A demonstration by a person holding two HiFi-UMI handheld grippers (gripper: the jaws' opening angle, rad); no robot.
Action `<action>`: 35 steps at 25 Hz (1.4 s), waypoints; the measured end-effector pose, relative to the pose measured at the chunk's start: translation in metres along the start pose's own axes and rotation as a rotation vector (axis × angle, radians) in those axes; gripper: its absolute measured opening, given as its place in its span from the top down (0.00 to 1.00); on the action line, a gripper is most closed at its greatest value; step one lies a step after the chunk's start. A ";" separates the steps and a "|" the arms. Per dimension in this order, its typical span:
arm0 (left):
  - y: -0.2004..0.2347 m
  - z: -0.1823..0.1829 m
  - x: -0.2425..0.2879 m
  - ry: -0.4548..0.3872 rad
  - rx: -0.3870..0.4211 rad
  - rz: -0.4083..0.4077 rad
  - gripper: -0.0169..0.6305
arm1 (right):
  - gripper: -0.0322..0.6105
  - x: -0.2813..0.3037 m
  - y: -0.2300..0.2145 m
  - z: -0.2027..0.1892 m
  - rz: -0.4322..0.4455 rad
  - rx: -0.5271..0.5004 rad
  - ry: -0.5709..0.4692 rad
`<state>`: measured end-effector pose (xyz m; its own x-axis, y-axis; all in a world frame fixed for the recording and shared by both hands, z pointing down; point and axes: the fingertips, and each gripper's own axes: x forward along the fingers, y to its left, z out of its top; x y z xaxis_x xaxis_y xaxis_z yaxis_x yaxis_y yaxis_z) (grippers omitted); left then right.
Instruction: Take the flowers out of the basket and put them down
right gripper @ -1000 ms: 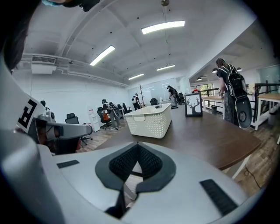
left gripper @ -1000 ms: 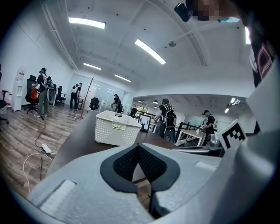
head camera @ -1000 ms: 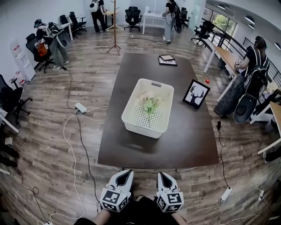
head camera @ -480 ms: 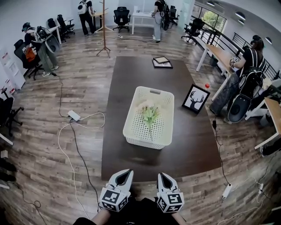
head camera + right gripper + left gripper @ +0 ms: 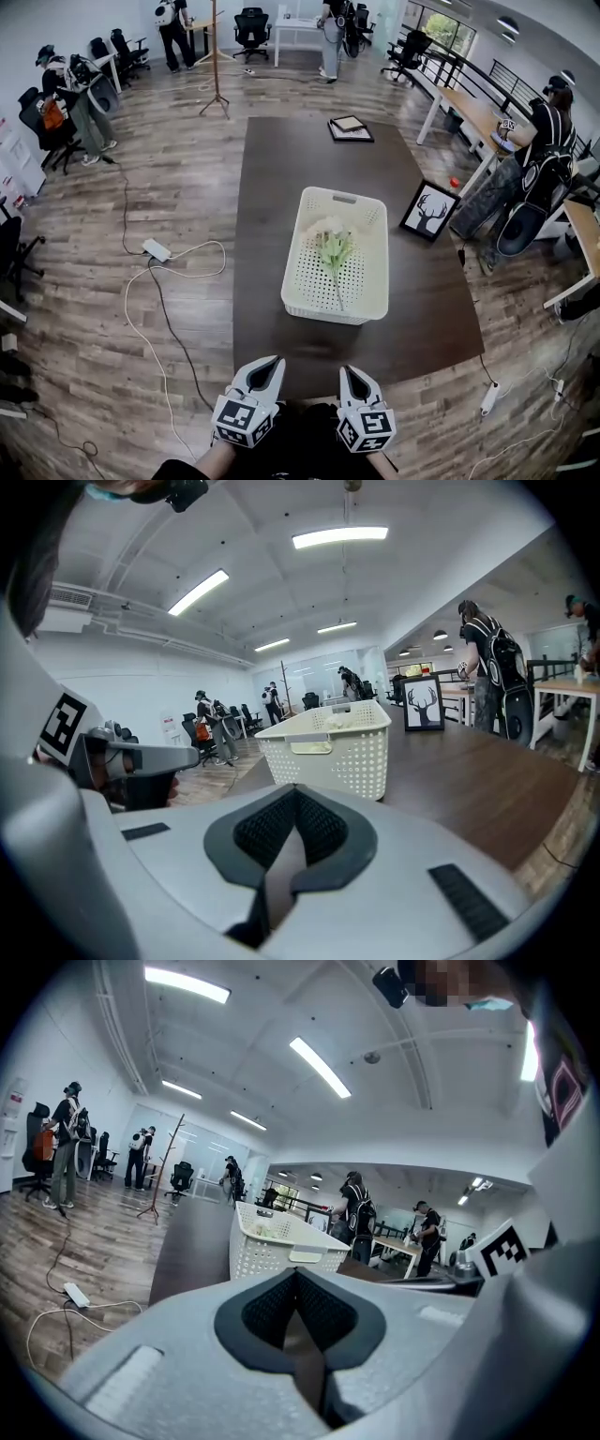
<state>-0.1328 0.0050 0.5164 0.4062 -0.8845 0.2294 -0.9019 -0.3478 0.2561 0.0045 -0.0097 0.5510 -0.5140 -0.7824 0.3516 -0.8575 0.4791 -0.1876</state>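
Note:
A white perforated basket [image 5: 301,291] stands on the dark table [image 5: 272,206], nearer its front edge. Inside it lies a bunch of pale flowers [image 5: 331,246] with green stems. The same basket [image 5: 265,1252] rises ahead in the left gripper view, and the basket [image 5: 337,742] also fills the middle of the right gripper view. My left gripper [image 5: 275,360] and right gripper [image 5: 346,371] hover side by side in front of the table's near edge, well short of the basket. Both have their jaws shut with nothing between them.
A framed deer picture [image 5: 430,212] leans on the table to the right of the basket. Flat frames [image 5: 351,128] lie at the table's far end. Cables and a power strip [image 5: 156,249] run over the wooden floor at left. Several people stand by desks around the room.
The table and basket have drawn closer and shifted right in the head view as I step forward. Both grippers stay shut and keep their spot at the bottom of the view.

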 end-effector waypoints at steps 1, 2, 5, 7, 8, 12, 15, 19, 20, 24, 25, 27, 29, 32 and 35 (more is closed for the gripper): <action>0.003 0.001 0.001 -0.001 -0.003 0.000 0.96 | 0.94 0.000 0.000 0.000 -0.004 0.001 0.002; 0.004 0.002 0.001 -0.002 -0.006 -0.001 0.96 | 0.94 0.001 0.000 0.000 -0.010 0.003 0.003; 0.009 0.004 0.003 -0.004 -0.006 -0.005 0.96 | 0.94 0.003 -0.002 0.003 -0.023 0.011 -0.002; 0.012 0.006 0.003 -0.005 -0.006 -0.006 0.96 | 0.94 0.004 -0.001 0.010 -0.021 0.018 -0.013; 0.013 0.008 0.004 -0.006 -0.006 -0.006 0.96 | 0.94 0.005 0.001 0.015 -0.015 0.021 -0.022; 0.019 0.011 0.009 -0.012 -0.015 0.007 0.96 | 0.94 0.010 0.005 0.034 0.010 0.020 -0.061; 0.022 0.016 0.014 -0.018 -0.018 0.021 0.96 | 0.94 0.014 0.003 0.052 0.020 0.007 -0.085; 0.025 0.026 0.022 -0.027 -0.024 0.043 0.96 | 0.94 0.020 -0.007 0.084 0.035 -0.005 -0.124; 0.027 0.028 0.024 -0.029 -0.025 0.050 0.96 | 0.94 0.022 -0.010 0.091 0.038 -0.004 -0.133; 0.030 0.032 0.030 -0.033 -0.032 0.069 0.96 | 0.94 0.033 -0.018 0.115 0.057 0.007 -0.159; 0.032 0.032 0.031 -0.032 -0.033 0.074 0.96 | 0.94 0.038 -0.019 0.121 0.066 0.005 -0.161; 0.034 0.032 0.035 -0.032 -0.037 0.087 0.96 | 0.94 0.048 -0.022 0.133 0.075 -0.003 -0.151; 0.036 0.033 0.039 -0.032 -0.038 0.098 0.96 | 0.94 0.057 -0.027 0.144 0.078 -0.003 -0.144; 0.039 0.035 0.041 -0.032 -0.039 0.113 0.96 | 0.94 0.070 -0.033 0.159 0.083 0.009 -0.139; 0.043 0.037 0.045 -0.034 -0.039 0.126 0.96 | 0.94 0.087 -0.035 0.166 0.103 -0.017 -0.084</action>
<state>-0.1587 -0.0611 0.5033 0.2845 -0.9307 0.2300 -0.9386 -0.2216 0.2643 -0.0144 -0.1606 0.4363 -0.5999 -0.7590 0.2530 -0.8000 0.5645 -0.2033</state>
